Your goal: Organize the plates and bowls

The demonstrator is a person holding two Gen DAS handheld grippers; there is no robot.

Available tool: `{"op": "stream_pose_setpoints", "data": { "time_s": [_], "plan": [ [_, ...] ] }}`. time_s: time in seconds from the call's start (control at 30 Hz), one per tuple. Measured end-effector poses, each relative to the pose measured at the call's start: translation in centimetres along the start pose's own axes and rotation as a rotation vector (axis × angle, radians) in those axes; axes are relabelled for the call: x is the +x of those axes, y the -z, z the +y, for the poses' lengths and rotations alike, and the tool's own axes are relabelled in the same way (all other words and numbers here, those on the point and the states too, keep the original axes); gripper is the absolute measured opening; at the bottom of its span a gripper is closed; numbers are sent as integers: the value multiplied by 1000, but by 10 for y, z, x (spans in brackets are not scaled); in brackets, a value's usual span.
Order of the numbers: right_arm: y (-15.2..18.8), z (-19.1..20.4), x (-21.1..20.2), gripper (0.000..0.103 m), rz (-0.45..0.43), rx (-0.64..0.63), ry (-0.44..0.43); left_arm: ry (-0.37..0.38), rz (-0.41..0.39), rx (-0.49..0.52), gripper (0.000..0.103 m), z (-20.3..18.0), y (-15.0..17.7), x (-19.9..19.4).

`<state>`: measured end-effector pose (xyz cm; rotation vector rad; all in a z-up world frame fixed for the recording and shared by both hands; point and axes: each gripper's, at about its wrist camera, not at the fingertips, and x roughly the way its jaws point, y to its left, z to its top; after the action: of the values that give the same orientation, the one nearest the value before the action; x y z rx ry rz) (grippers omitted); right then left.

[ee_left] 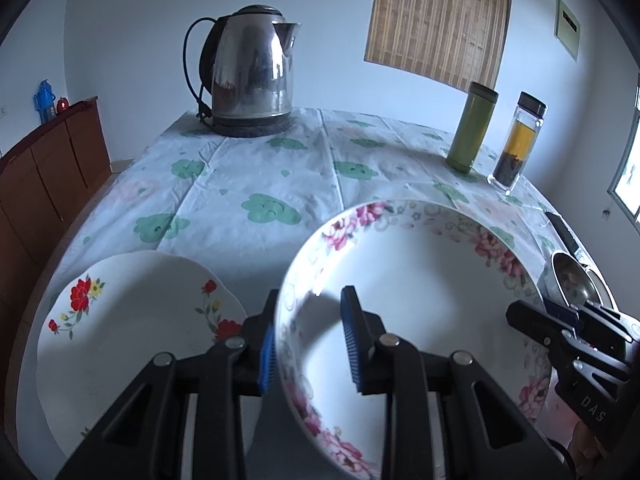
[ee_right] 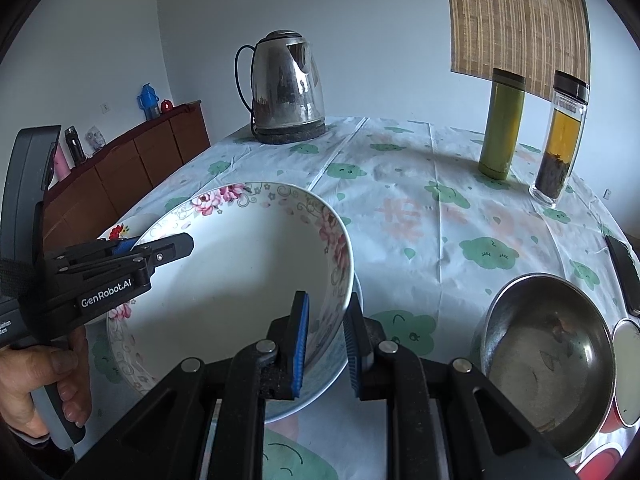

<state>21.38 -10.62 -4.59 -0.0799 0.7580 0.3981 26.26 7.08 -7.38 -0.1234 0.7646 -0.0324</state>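
- The floral bowl is empty, with the left gripper pinching its near-left rim and the right gripper pinching its right rim.
- White flowered plate lies left of the left fingers; a steel bowl sits right of the right fingers.

The right gripper clamps the near right rim of a large white bowl with pink flowers, one blue pad inside the wall, one outside. The left gripper, held in a person's hand, pinches the bowl's far left rim. A shiny steel bowl sits just right on the cloud-printed tablecloth.
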Motion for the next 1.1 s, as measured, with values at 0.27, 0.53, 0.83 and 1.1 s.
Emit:
{"op": "stream_pose_setpoints", "data": {
  "time_s": [0.27, 0.53, 0.83, 1.1],
  "plan": [
    [0, -2, 7, 19, 16, 2, 16, -3, 3, 15, 27, -1, 2, 6],
    [0, 0, 7, 19, 17, -3, 23, -3, 2, 20, 27, -1, 2, 8],
    [2, 2, 7, 19, 11, -28, 56, 0, -4, 30, 27, -4, 3, 8],
    [4, 3, 10, 19, 23, -36, 64, -15, -11, 48, 27, -6, 4, 8]
  ]
}}
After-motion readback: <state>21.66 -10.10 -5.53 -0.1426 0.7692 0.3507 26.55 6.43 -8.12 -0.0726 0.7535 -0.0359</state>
